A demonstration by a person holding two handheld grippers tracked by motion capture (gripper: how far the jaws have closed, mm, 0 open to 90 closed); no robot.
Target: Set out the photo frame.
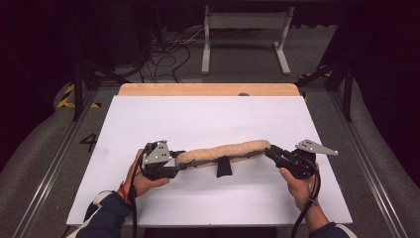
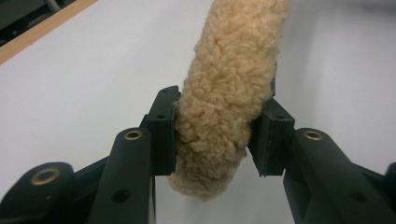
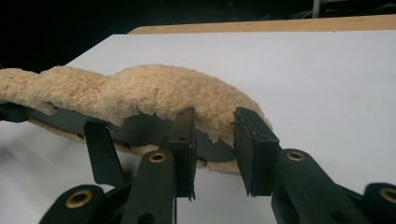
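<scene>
Left gripper (image 1: 174,163) and right gripper (image 1: 271,151) each clench 1 end of the fleece pad (image 1: 223,150).

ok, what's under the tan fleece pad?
Beneath the long tan fleece pad a black backing strip runs along it, with a black tab hanging down. The white tabletop lies below; strip's far side is covered.

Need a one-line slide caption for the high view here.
Left gripper and right gripper each clamp one end of a fleecy tan strap pad above the white table.
</scene>
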